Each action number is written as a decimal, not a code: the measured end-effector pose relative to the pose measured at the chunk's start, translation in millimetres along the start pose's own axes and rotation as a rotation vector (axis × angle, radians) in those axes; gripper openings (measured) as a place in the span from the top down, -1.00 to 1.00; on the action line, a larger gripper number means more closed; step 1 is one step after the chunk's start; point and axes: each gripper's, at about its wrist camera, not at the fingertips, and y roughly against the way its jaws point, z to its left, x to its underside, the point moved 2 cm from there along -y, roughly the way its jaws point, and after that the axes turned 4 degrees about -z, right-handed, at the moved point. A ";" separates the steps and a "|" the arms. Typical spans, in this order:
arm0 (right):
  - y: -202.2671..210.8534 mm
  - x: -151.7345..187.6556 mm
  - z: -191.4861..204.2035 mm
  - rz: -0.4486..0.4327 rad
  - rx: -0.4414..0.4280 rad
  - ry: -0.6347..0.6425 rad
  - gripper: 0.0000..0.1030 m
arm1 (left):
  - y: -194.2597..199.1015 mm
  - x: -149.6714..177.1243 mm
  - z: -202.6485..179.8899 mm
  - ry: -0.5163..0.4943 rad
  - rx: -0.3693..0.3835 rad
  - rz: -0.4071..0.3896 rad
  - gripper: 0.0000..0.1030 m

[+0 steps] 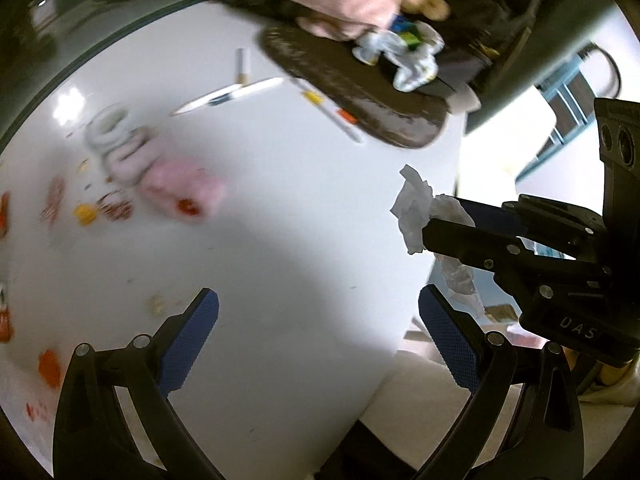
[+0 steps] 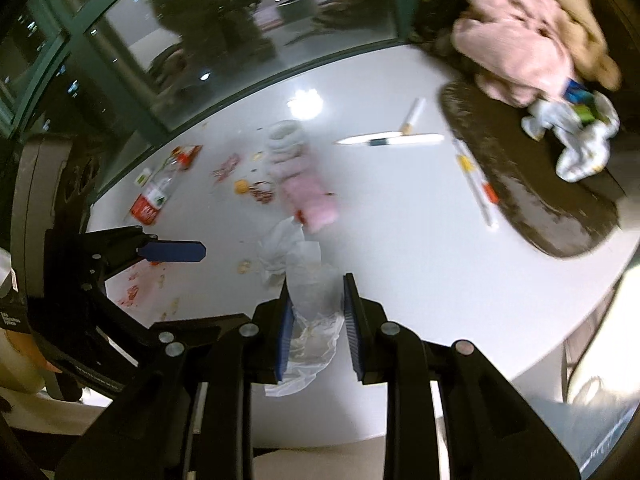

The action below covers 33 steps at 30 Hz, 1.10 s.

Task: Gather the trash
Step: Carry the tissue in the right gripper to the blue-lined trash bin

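Note:
My right gripper (image 2: 316, 312) is shut on a crumpled white tissue and clear plastic wrap (image 2: 308, 300), held above the white table (image 2: 400, 260). The left wrist view shows that gripper (image 1: 430, 222) from the side with the tissue (image 1: 414, 210) sticking out near the table's right edge. My left gripper (image 1: 318, 332) is open and empty above the table. Small wrappers and scraps (image 2: 240, 184) and a plastic bottle with a red label (image 2: 154, 196) lie on the table's left part.
A stack of pink and white socks (image 2: 298, 176) lies mid-table. Pens and markers (image 2: 392, 140) lie beyond it. A dark furry cushion (image 2: 560, 208) with pink clothing (image 2: 516, 56) and a white bag (image 2: 580, 144) sits at the right. A glass wall (image 2: 200, 60) stands behind.

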 end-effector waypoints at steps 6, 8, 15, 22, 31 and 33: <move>25.5 -0.6 -44.1 -0.023 0.048 -0.061 0.53 | -22.6 -13.7 -41.3 -0.086 0.046 0.029 -0.88; 35.5 1.4 -56.6 -0.031 0.066 -0.083 0.53 | -28.5 -18.1 -56.3 -0.118 0.061 0.035 -0.88; 66.6 13.9 -101.3 -0.063 0.133 -0.178 0.53 | -48.2 -27.6 -108.6 -0.221 0.125 0.059 -0.88; 94.7 37.1 -136.9 -0.097 0.206 -0.282 0.53 | -67.4 -32.3 -161.2 -0.336 0.183 0.093 -0.89; 131.3 72.7 -175.7 -0.142 0.308 -0.417 0.53 | -87.4 -36.8 -231.9 -0.484 0.261 0.124 -0.89; 138.1 77.7 -186.6 -0.150 0.327 -0.447 0.53 | -92.6 -36.6 -249.0 -0.519 0.279 0.130 -0.88</move>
